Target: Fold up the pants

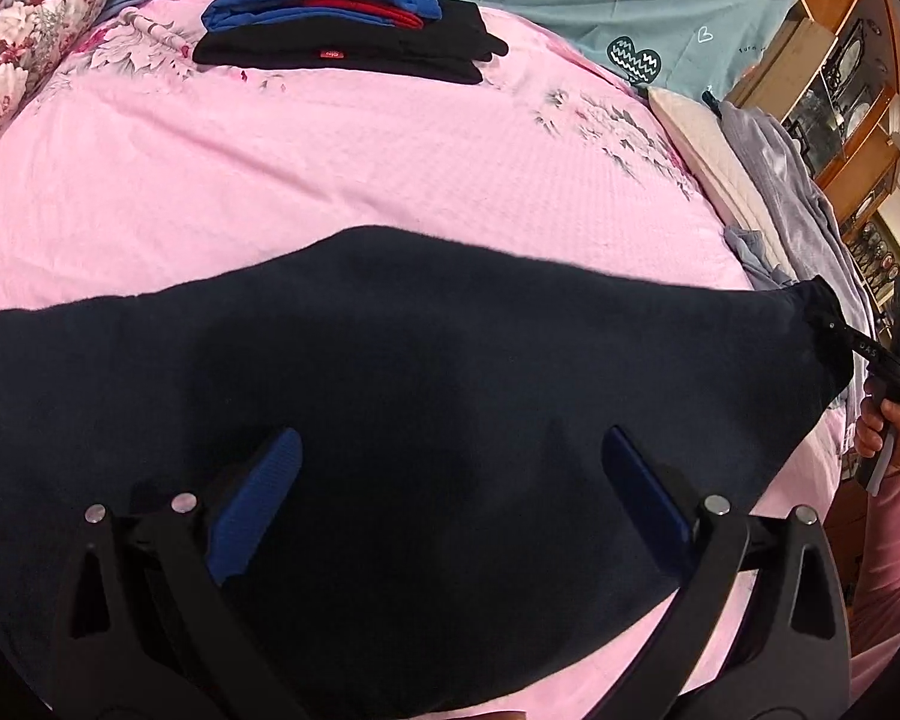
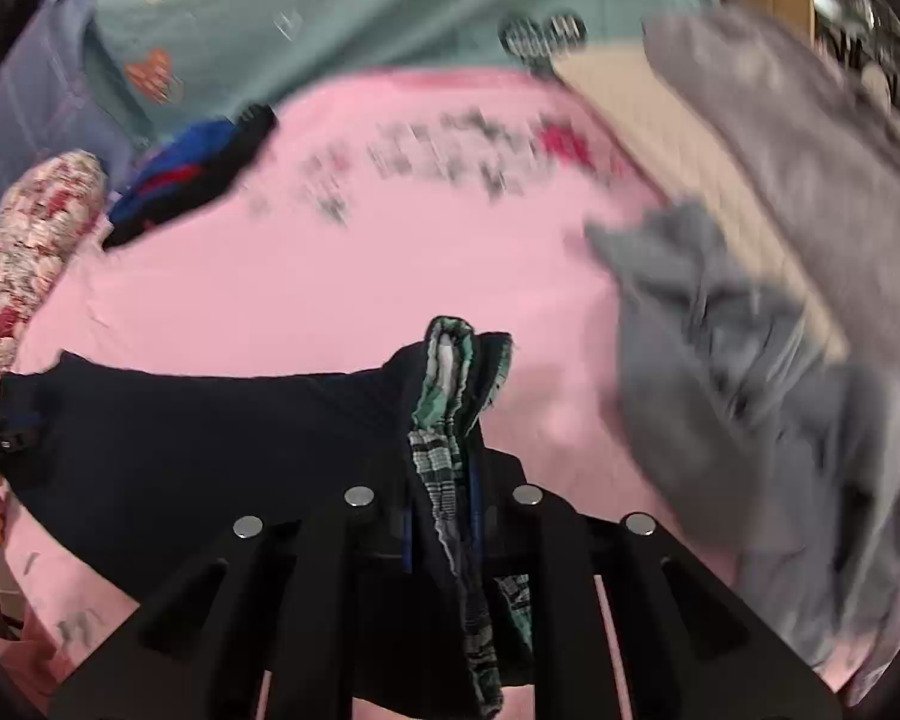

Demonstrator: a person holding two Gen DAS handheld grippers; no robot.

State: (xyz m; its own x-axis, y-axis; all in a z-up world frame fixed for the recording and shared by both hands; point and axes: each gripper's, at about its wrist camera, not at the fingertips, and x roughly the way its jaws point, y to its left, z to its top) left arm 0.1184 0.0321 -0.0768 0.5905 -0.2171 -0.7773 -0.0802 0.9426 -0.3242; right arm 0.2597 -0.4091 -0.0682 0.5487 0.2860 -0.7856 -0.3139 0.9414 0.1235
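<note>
Left wrist view: dark pants (image 1: 420, 372) are spread on the pink bedsheet (image 1: 330, 144), left gripper (image 1: 450, 456) held wide apart above them. One end is clamped by the right gripper (image 2: 444, 516).

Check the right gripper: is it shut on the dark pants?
Shut on them. In the right wrist view, the right gripper pinches the dark pants at the plaid-lined waistband between closed fingers.

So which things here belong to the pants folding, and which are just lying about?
In the job: dark pants, right gripper clamped on them, left gripper open.
Lying about: folded clothes stack, grey garment, floral pillow.
</note>
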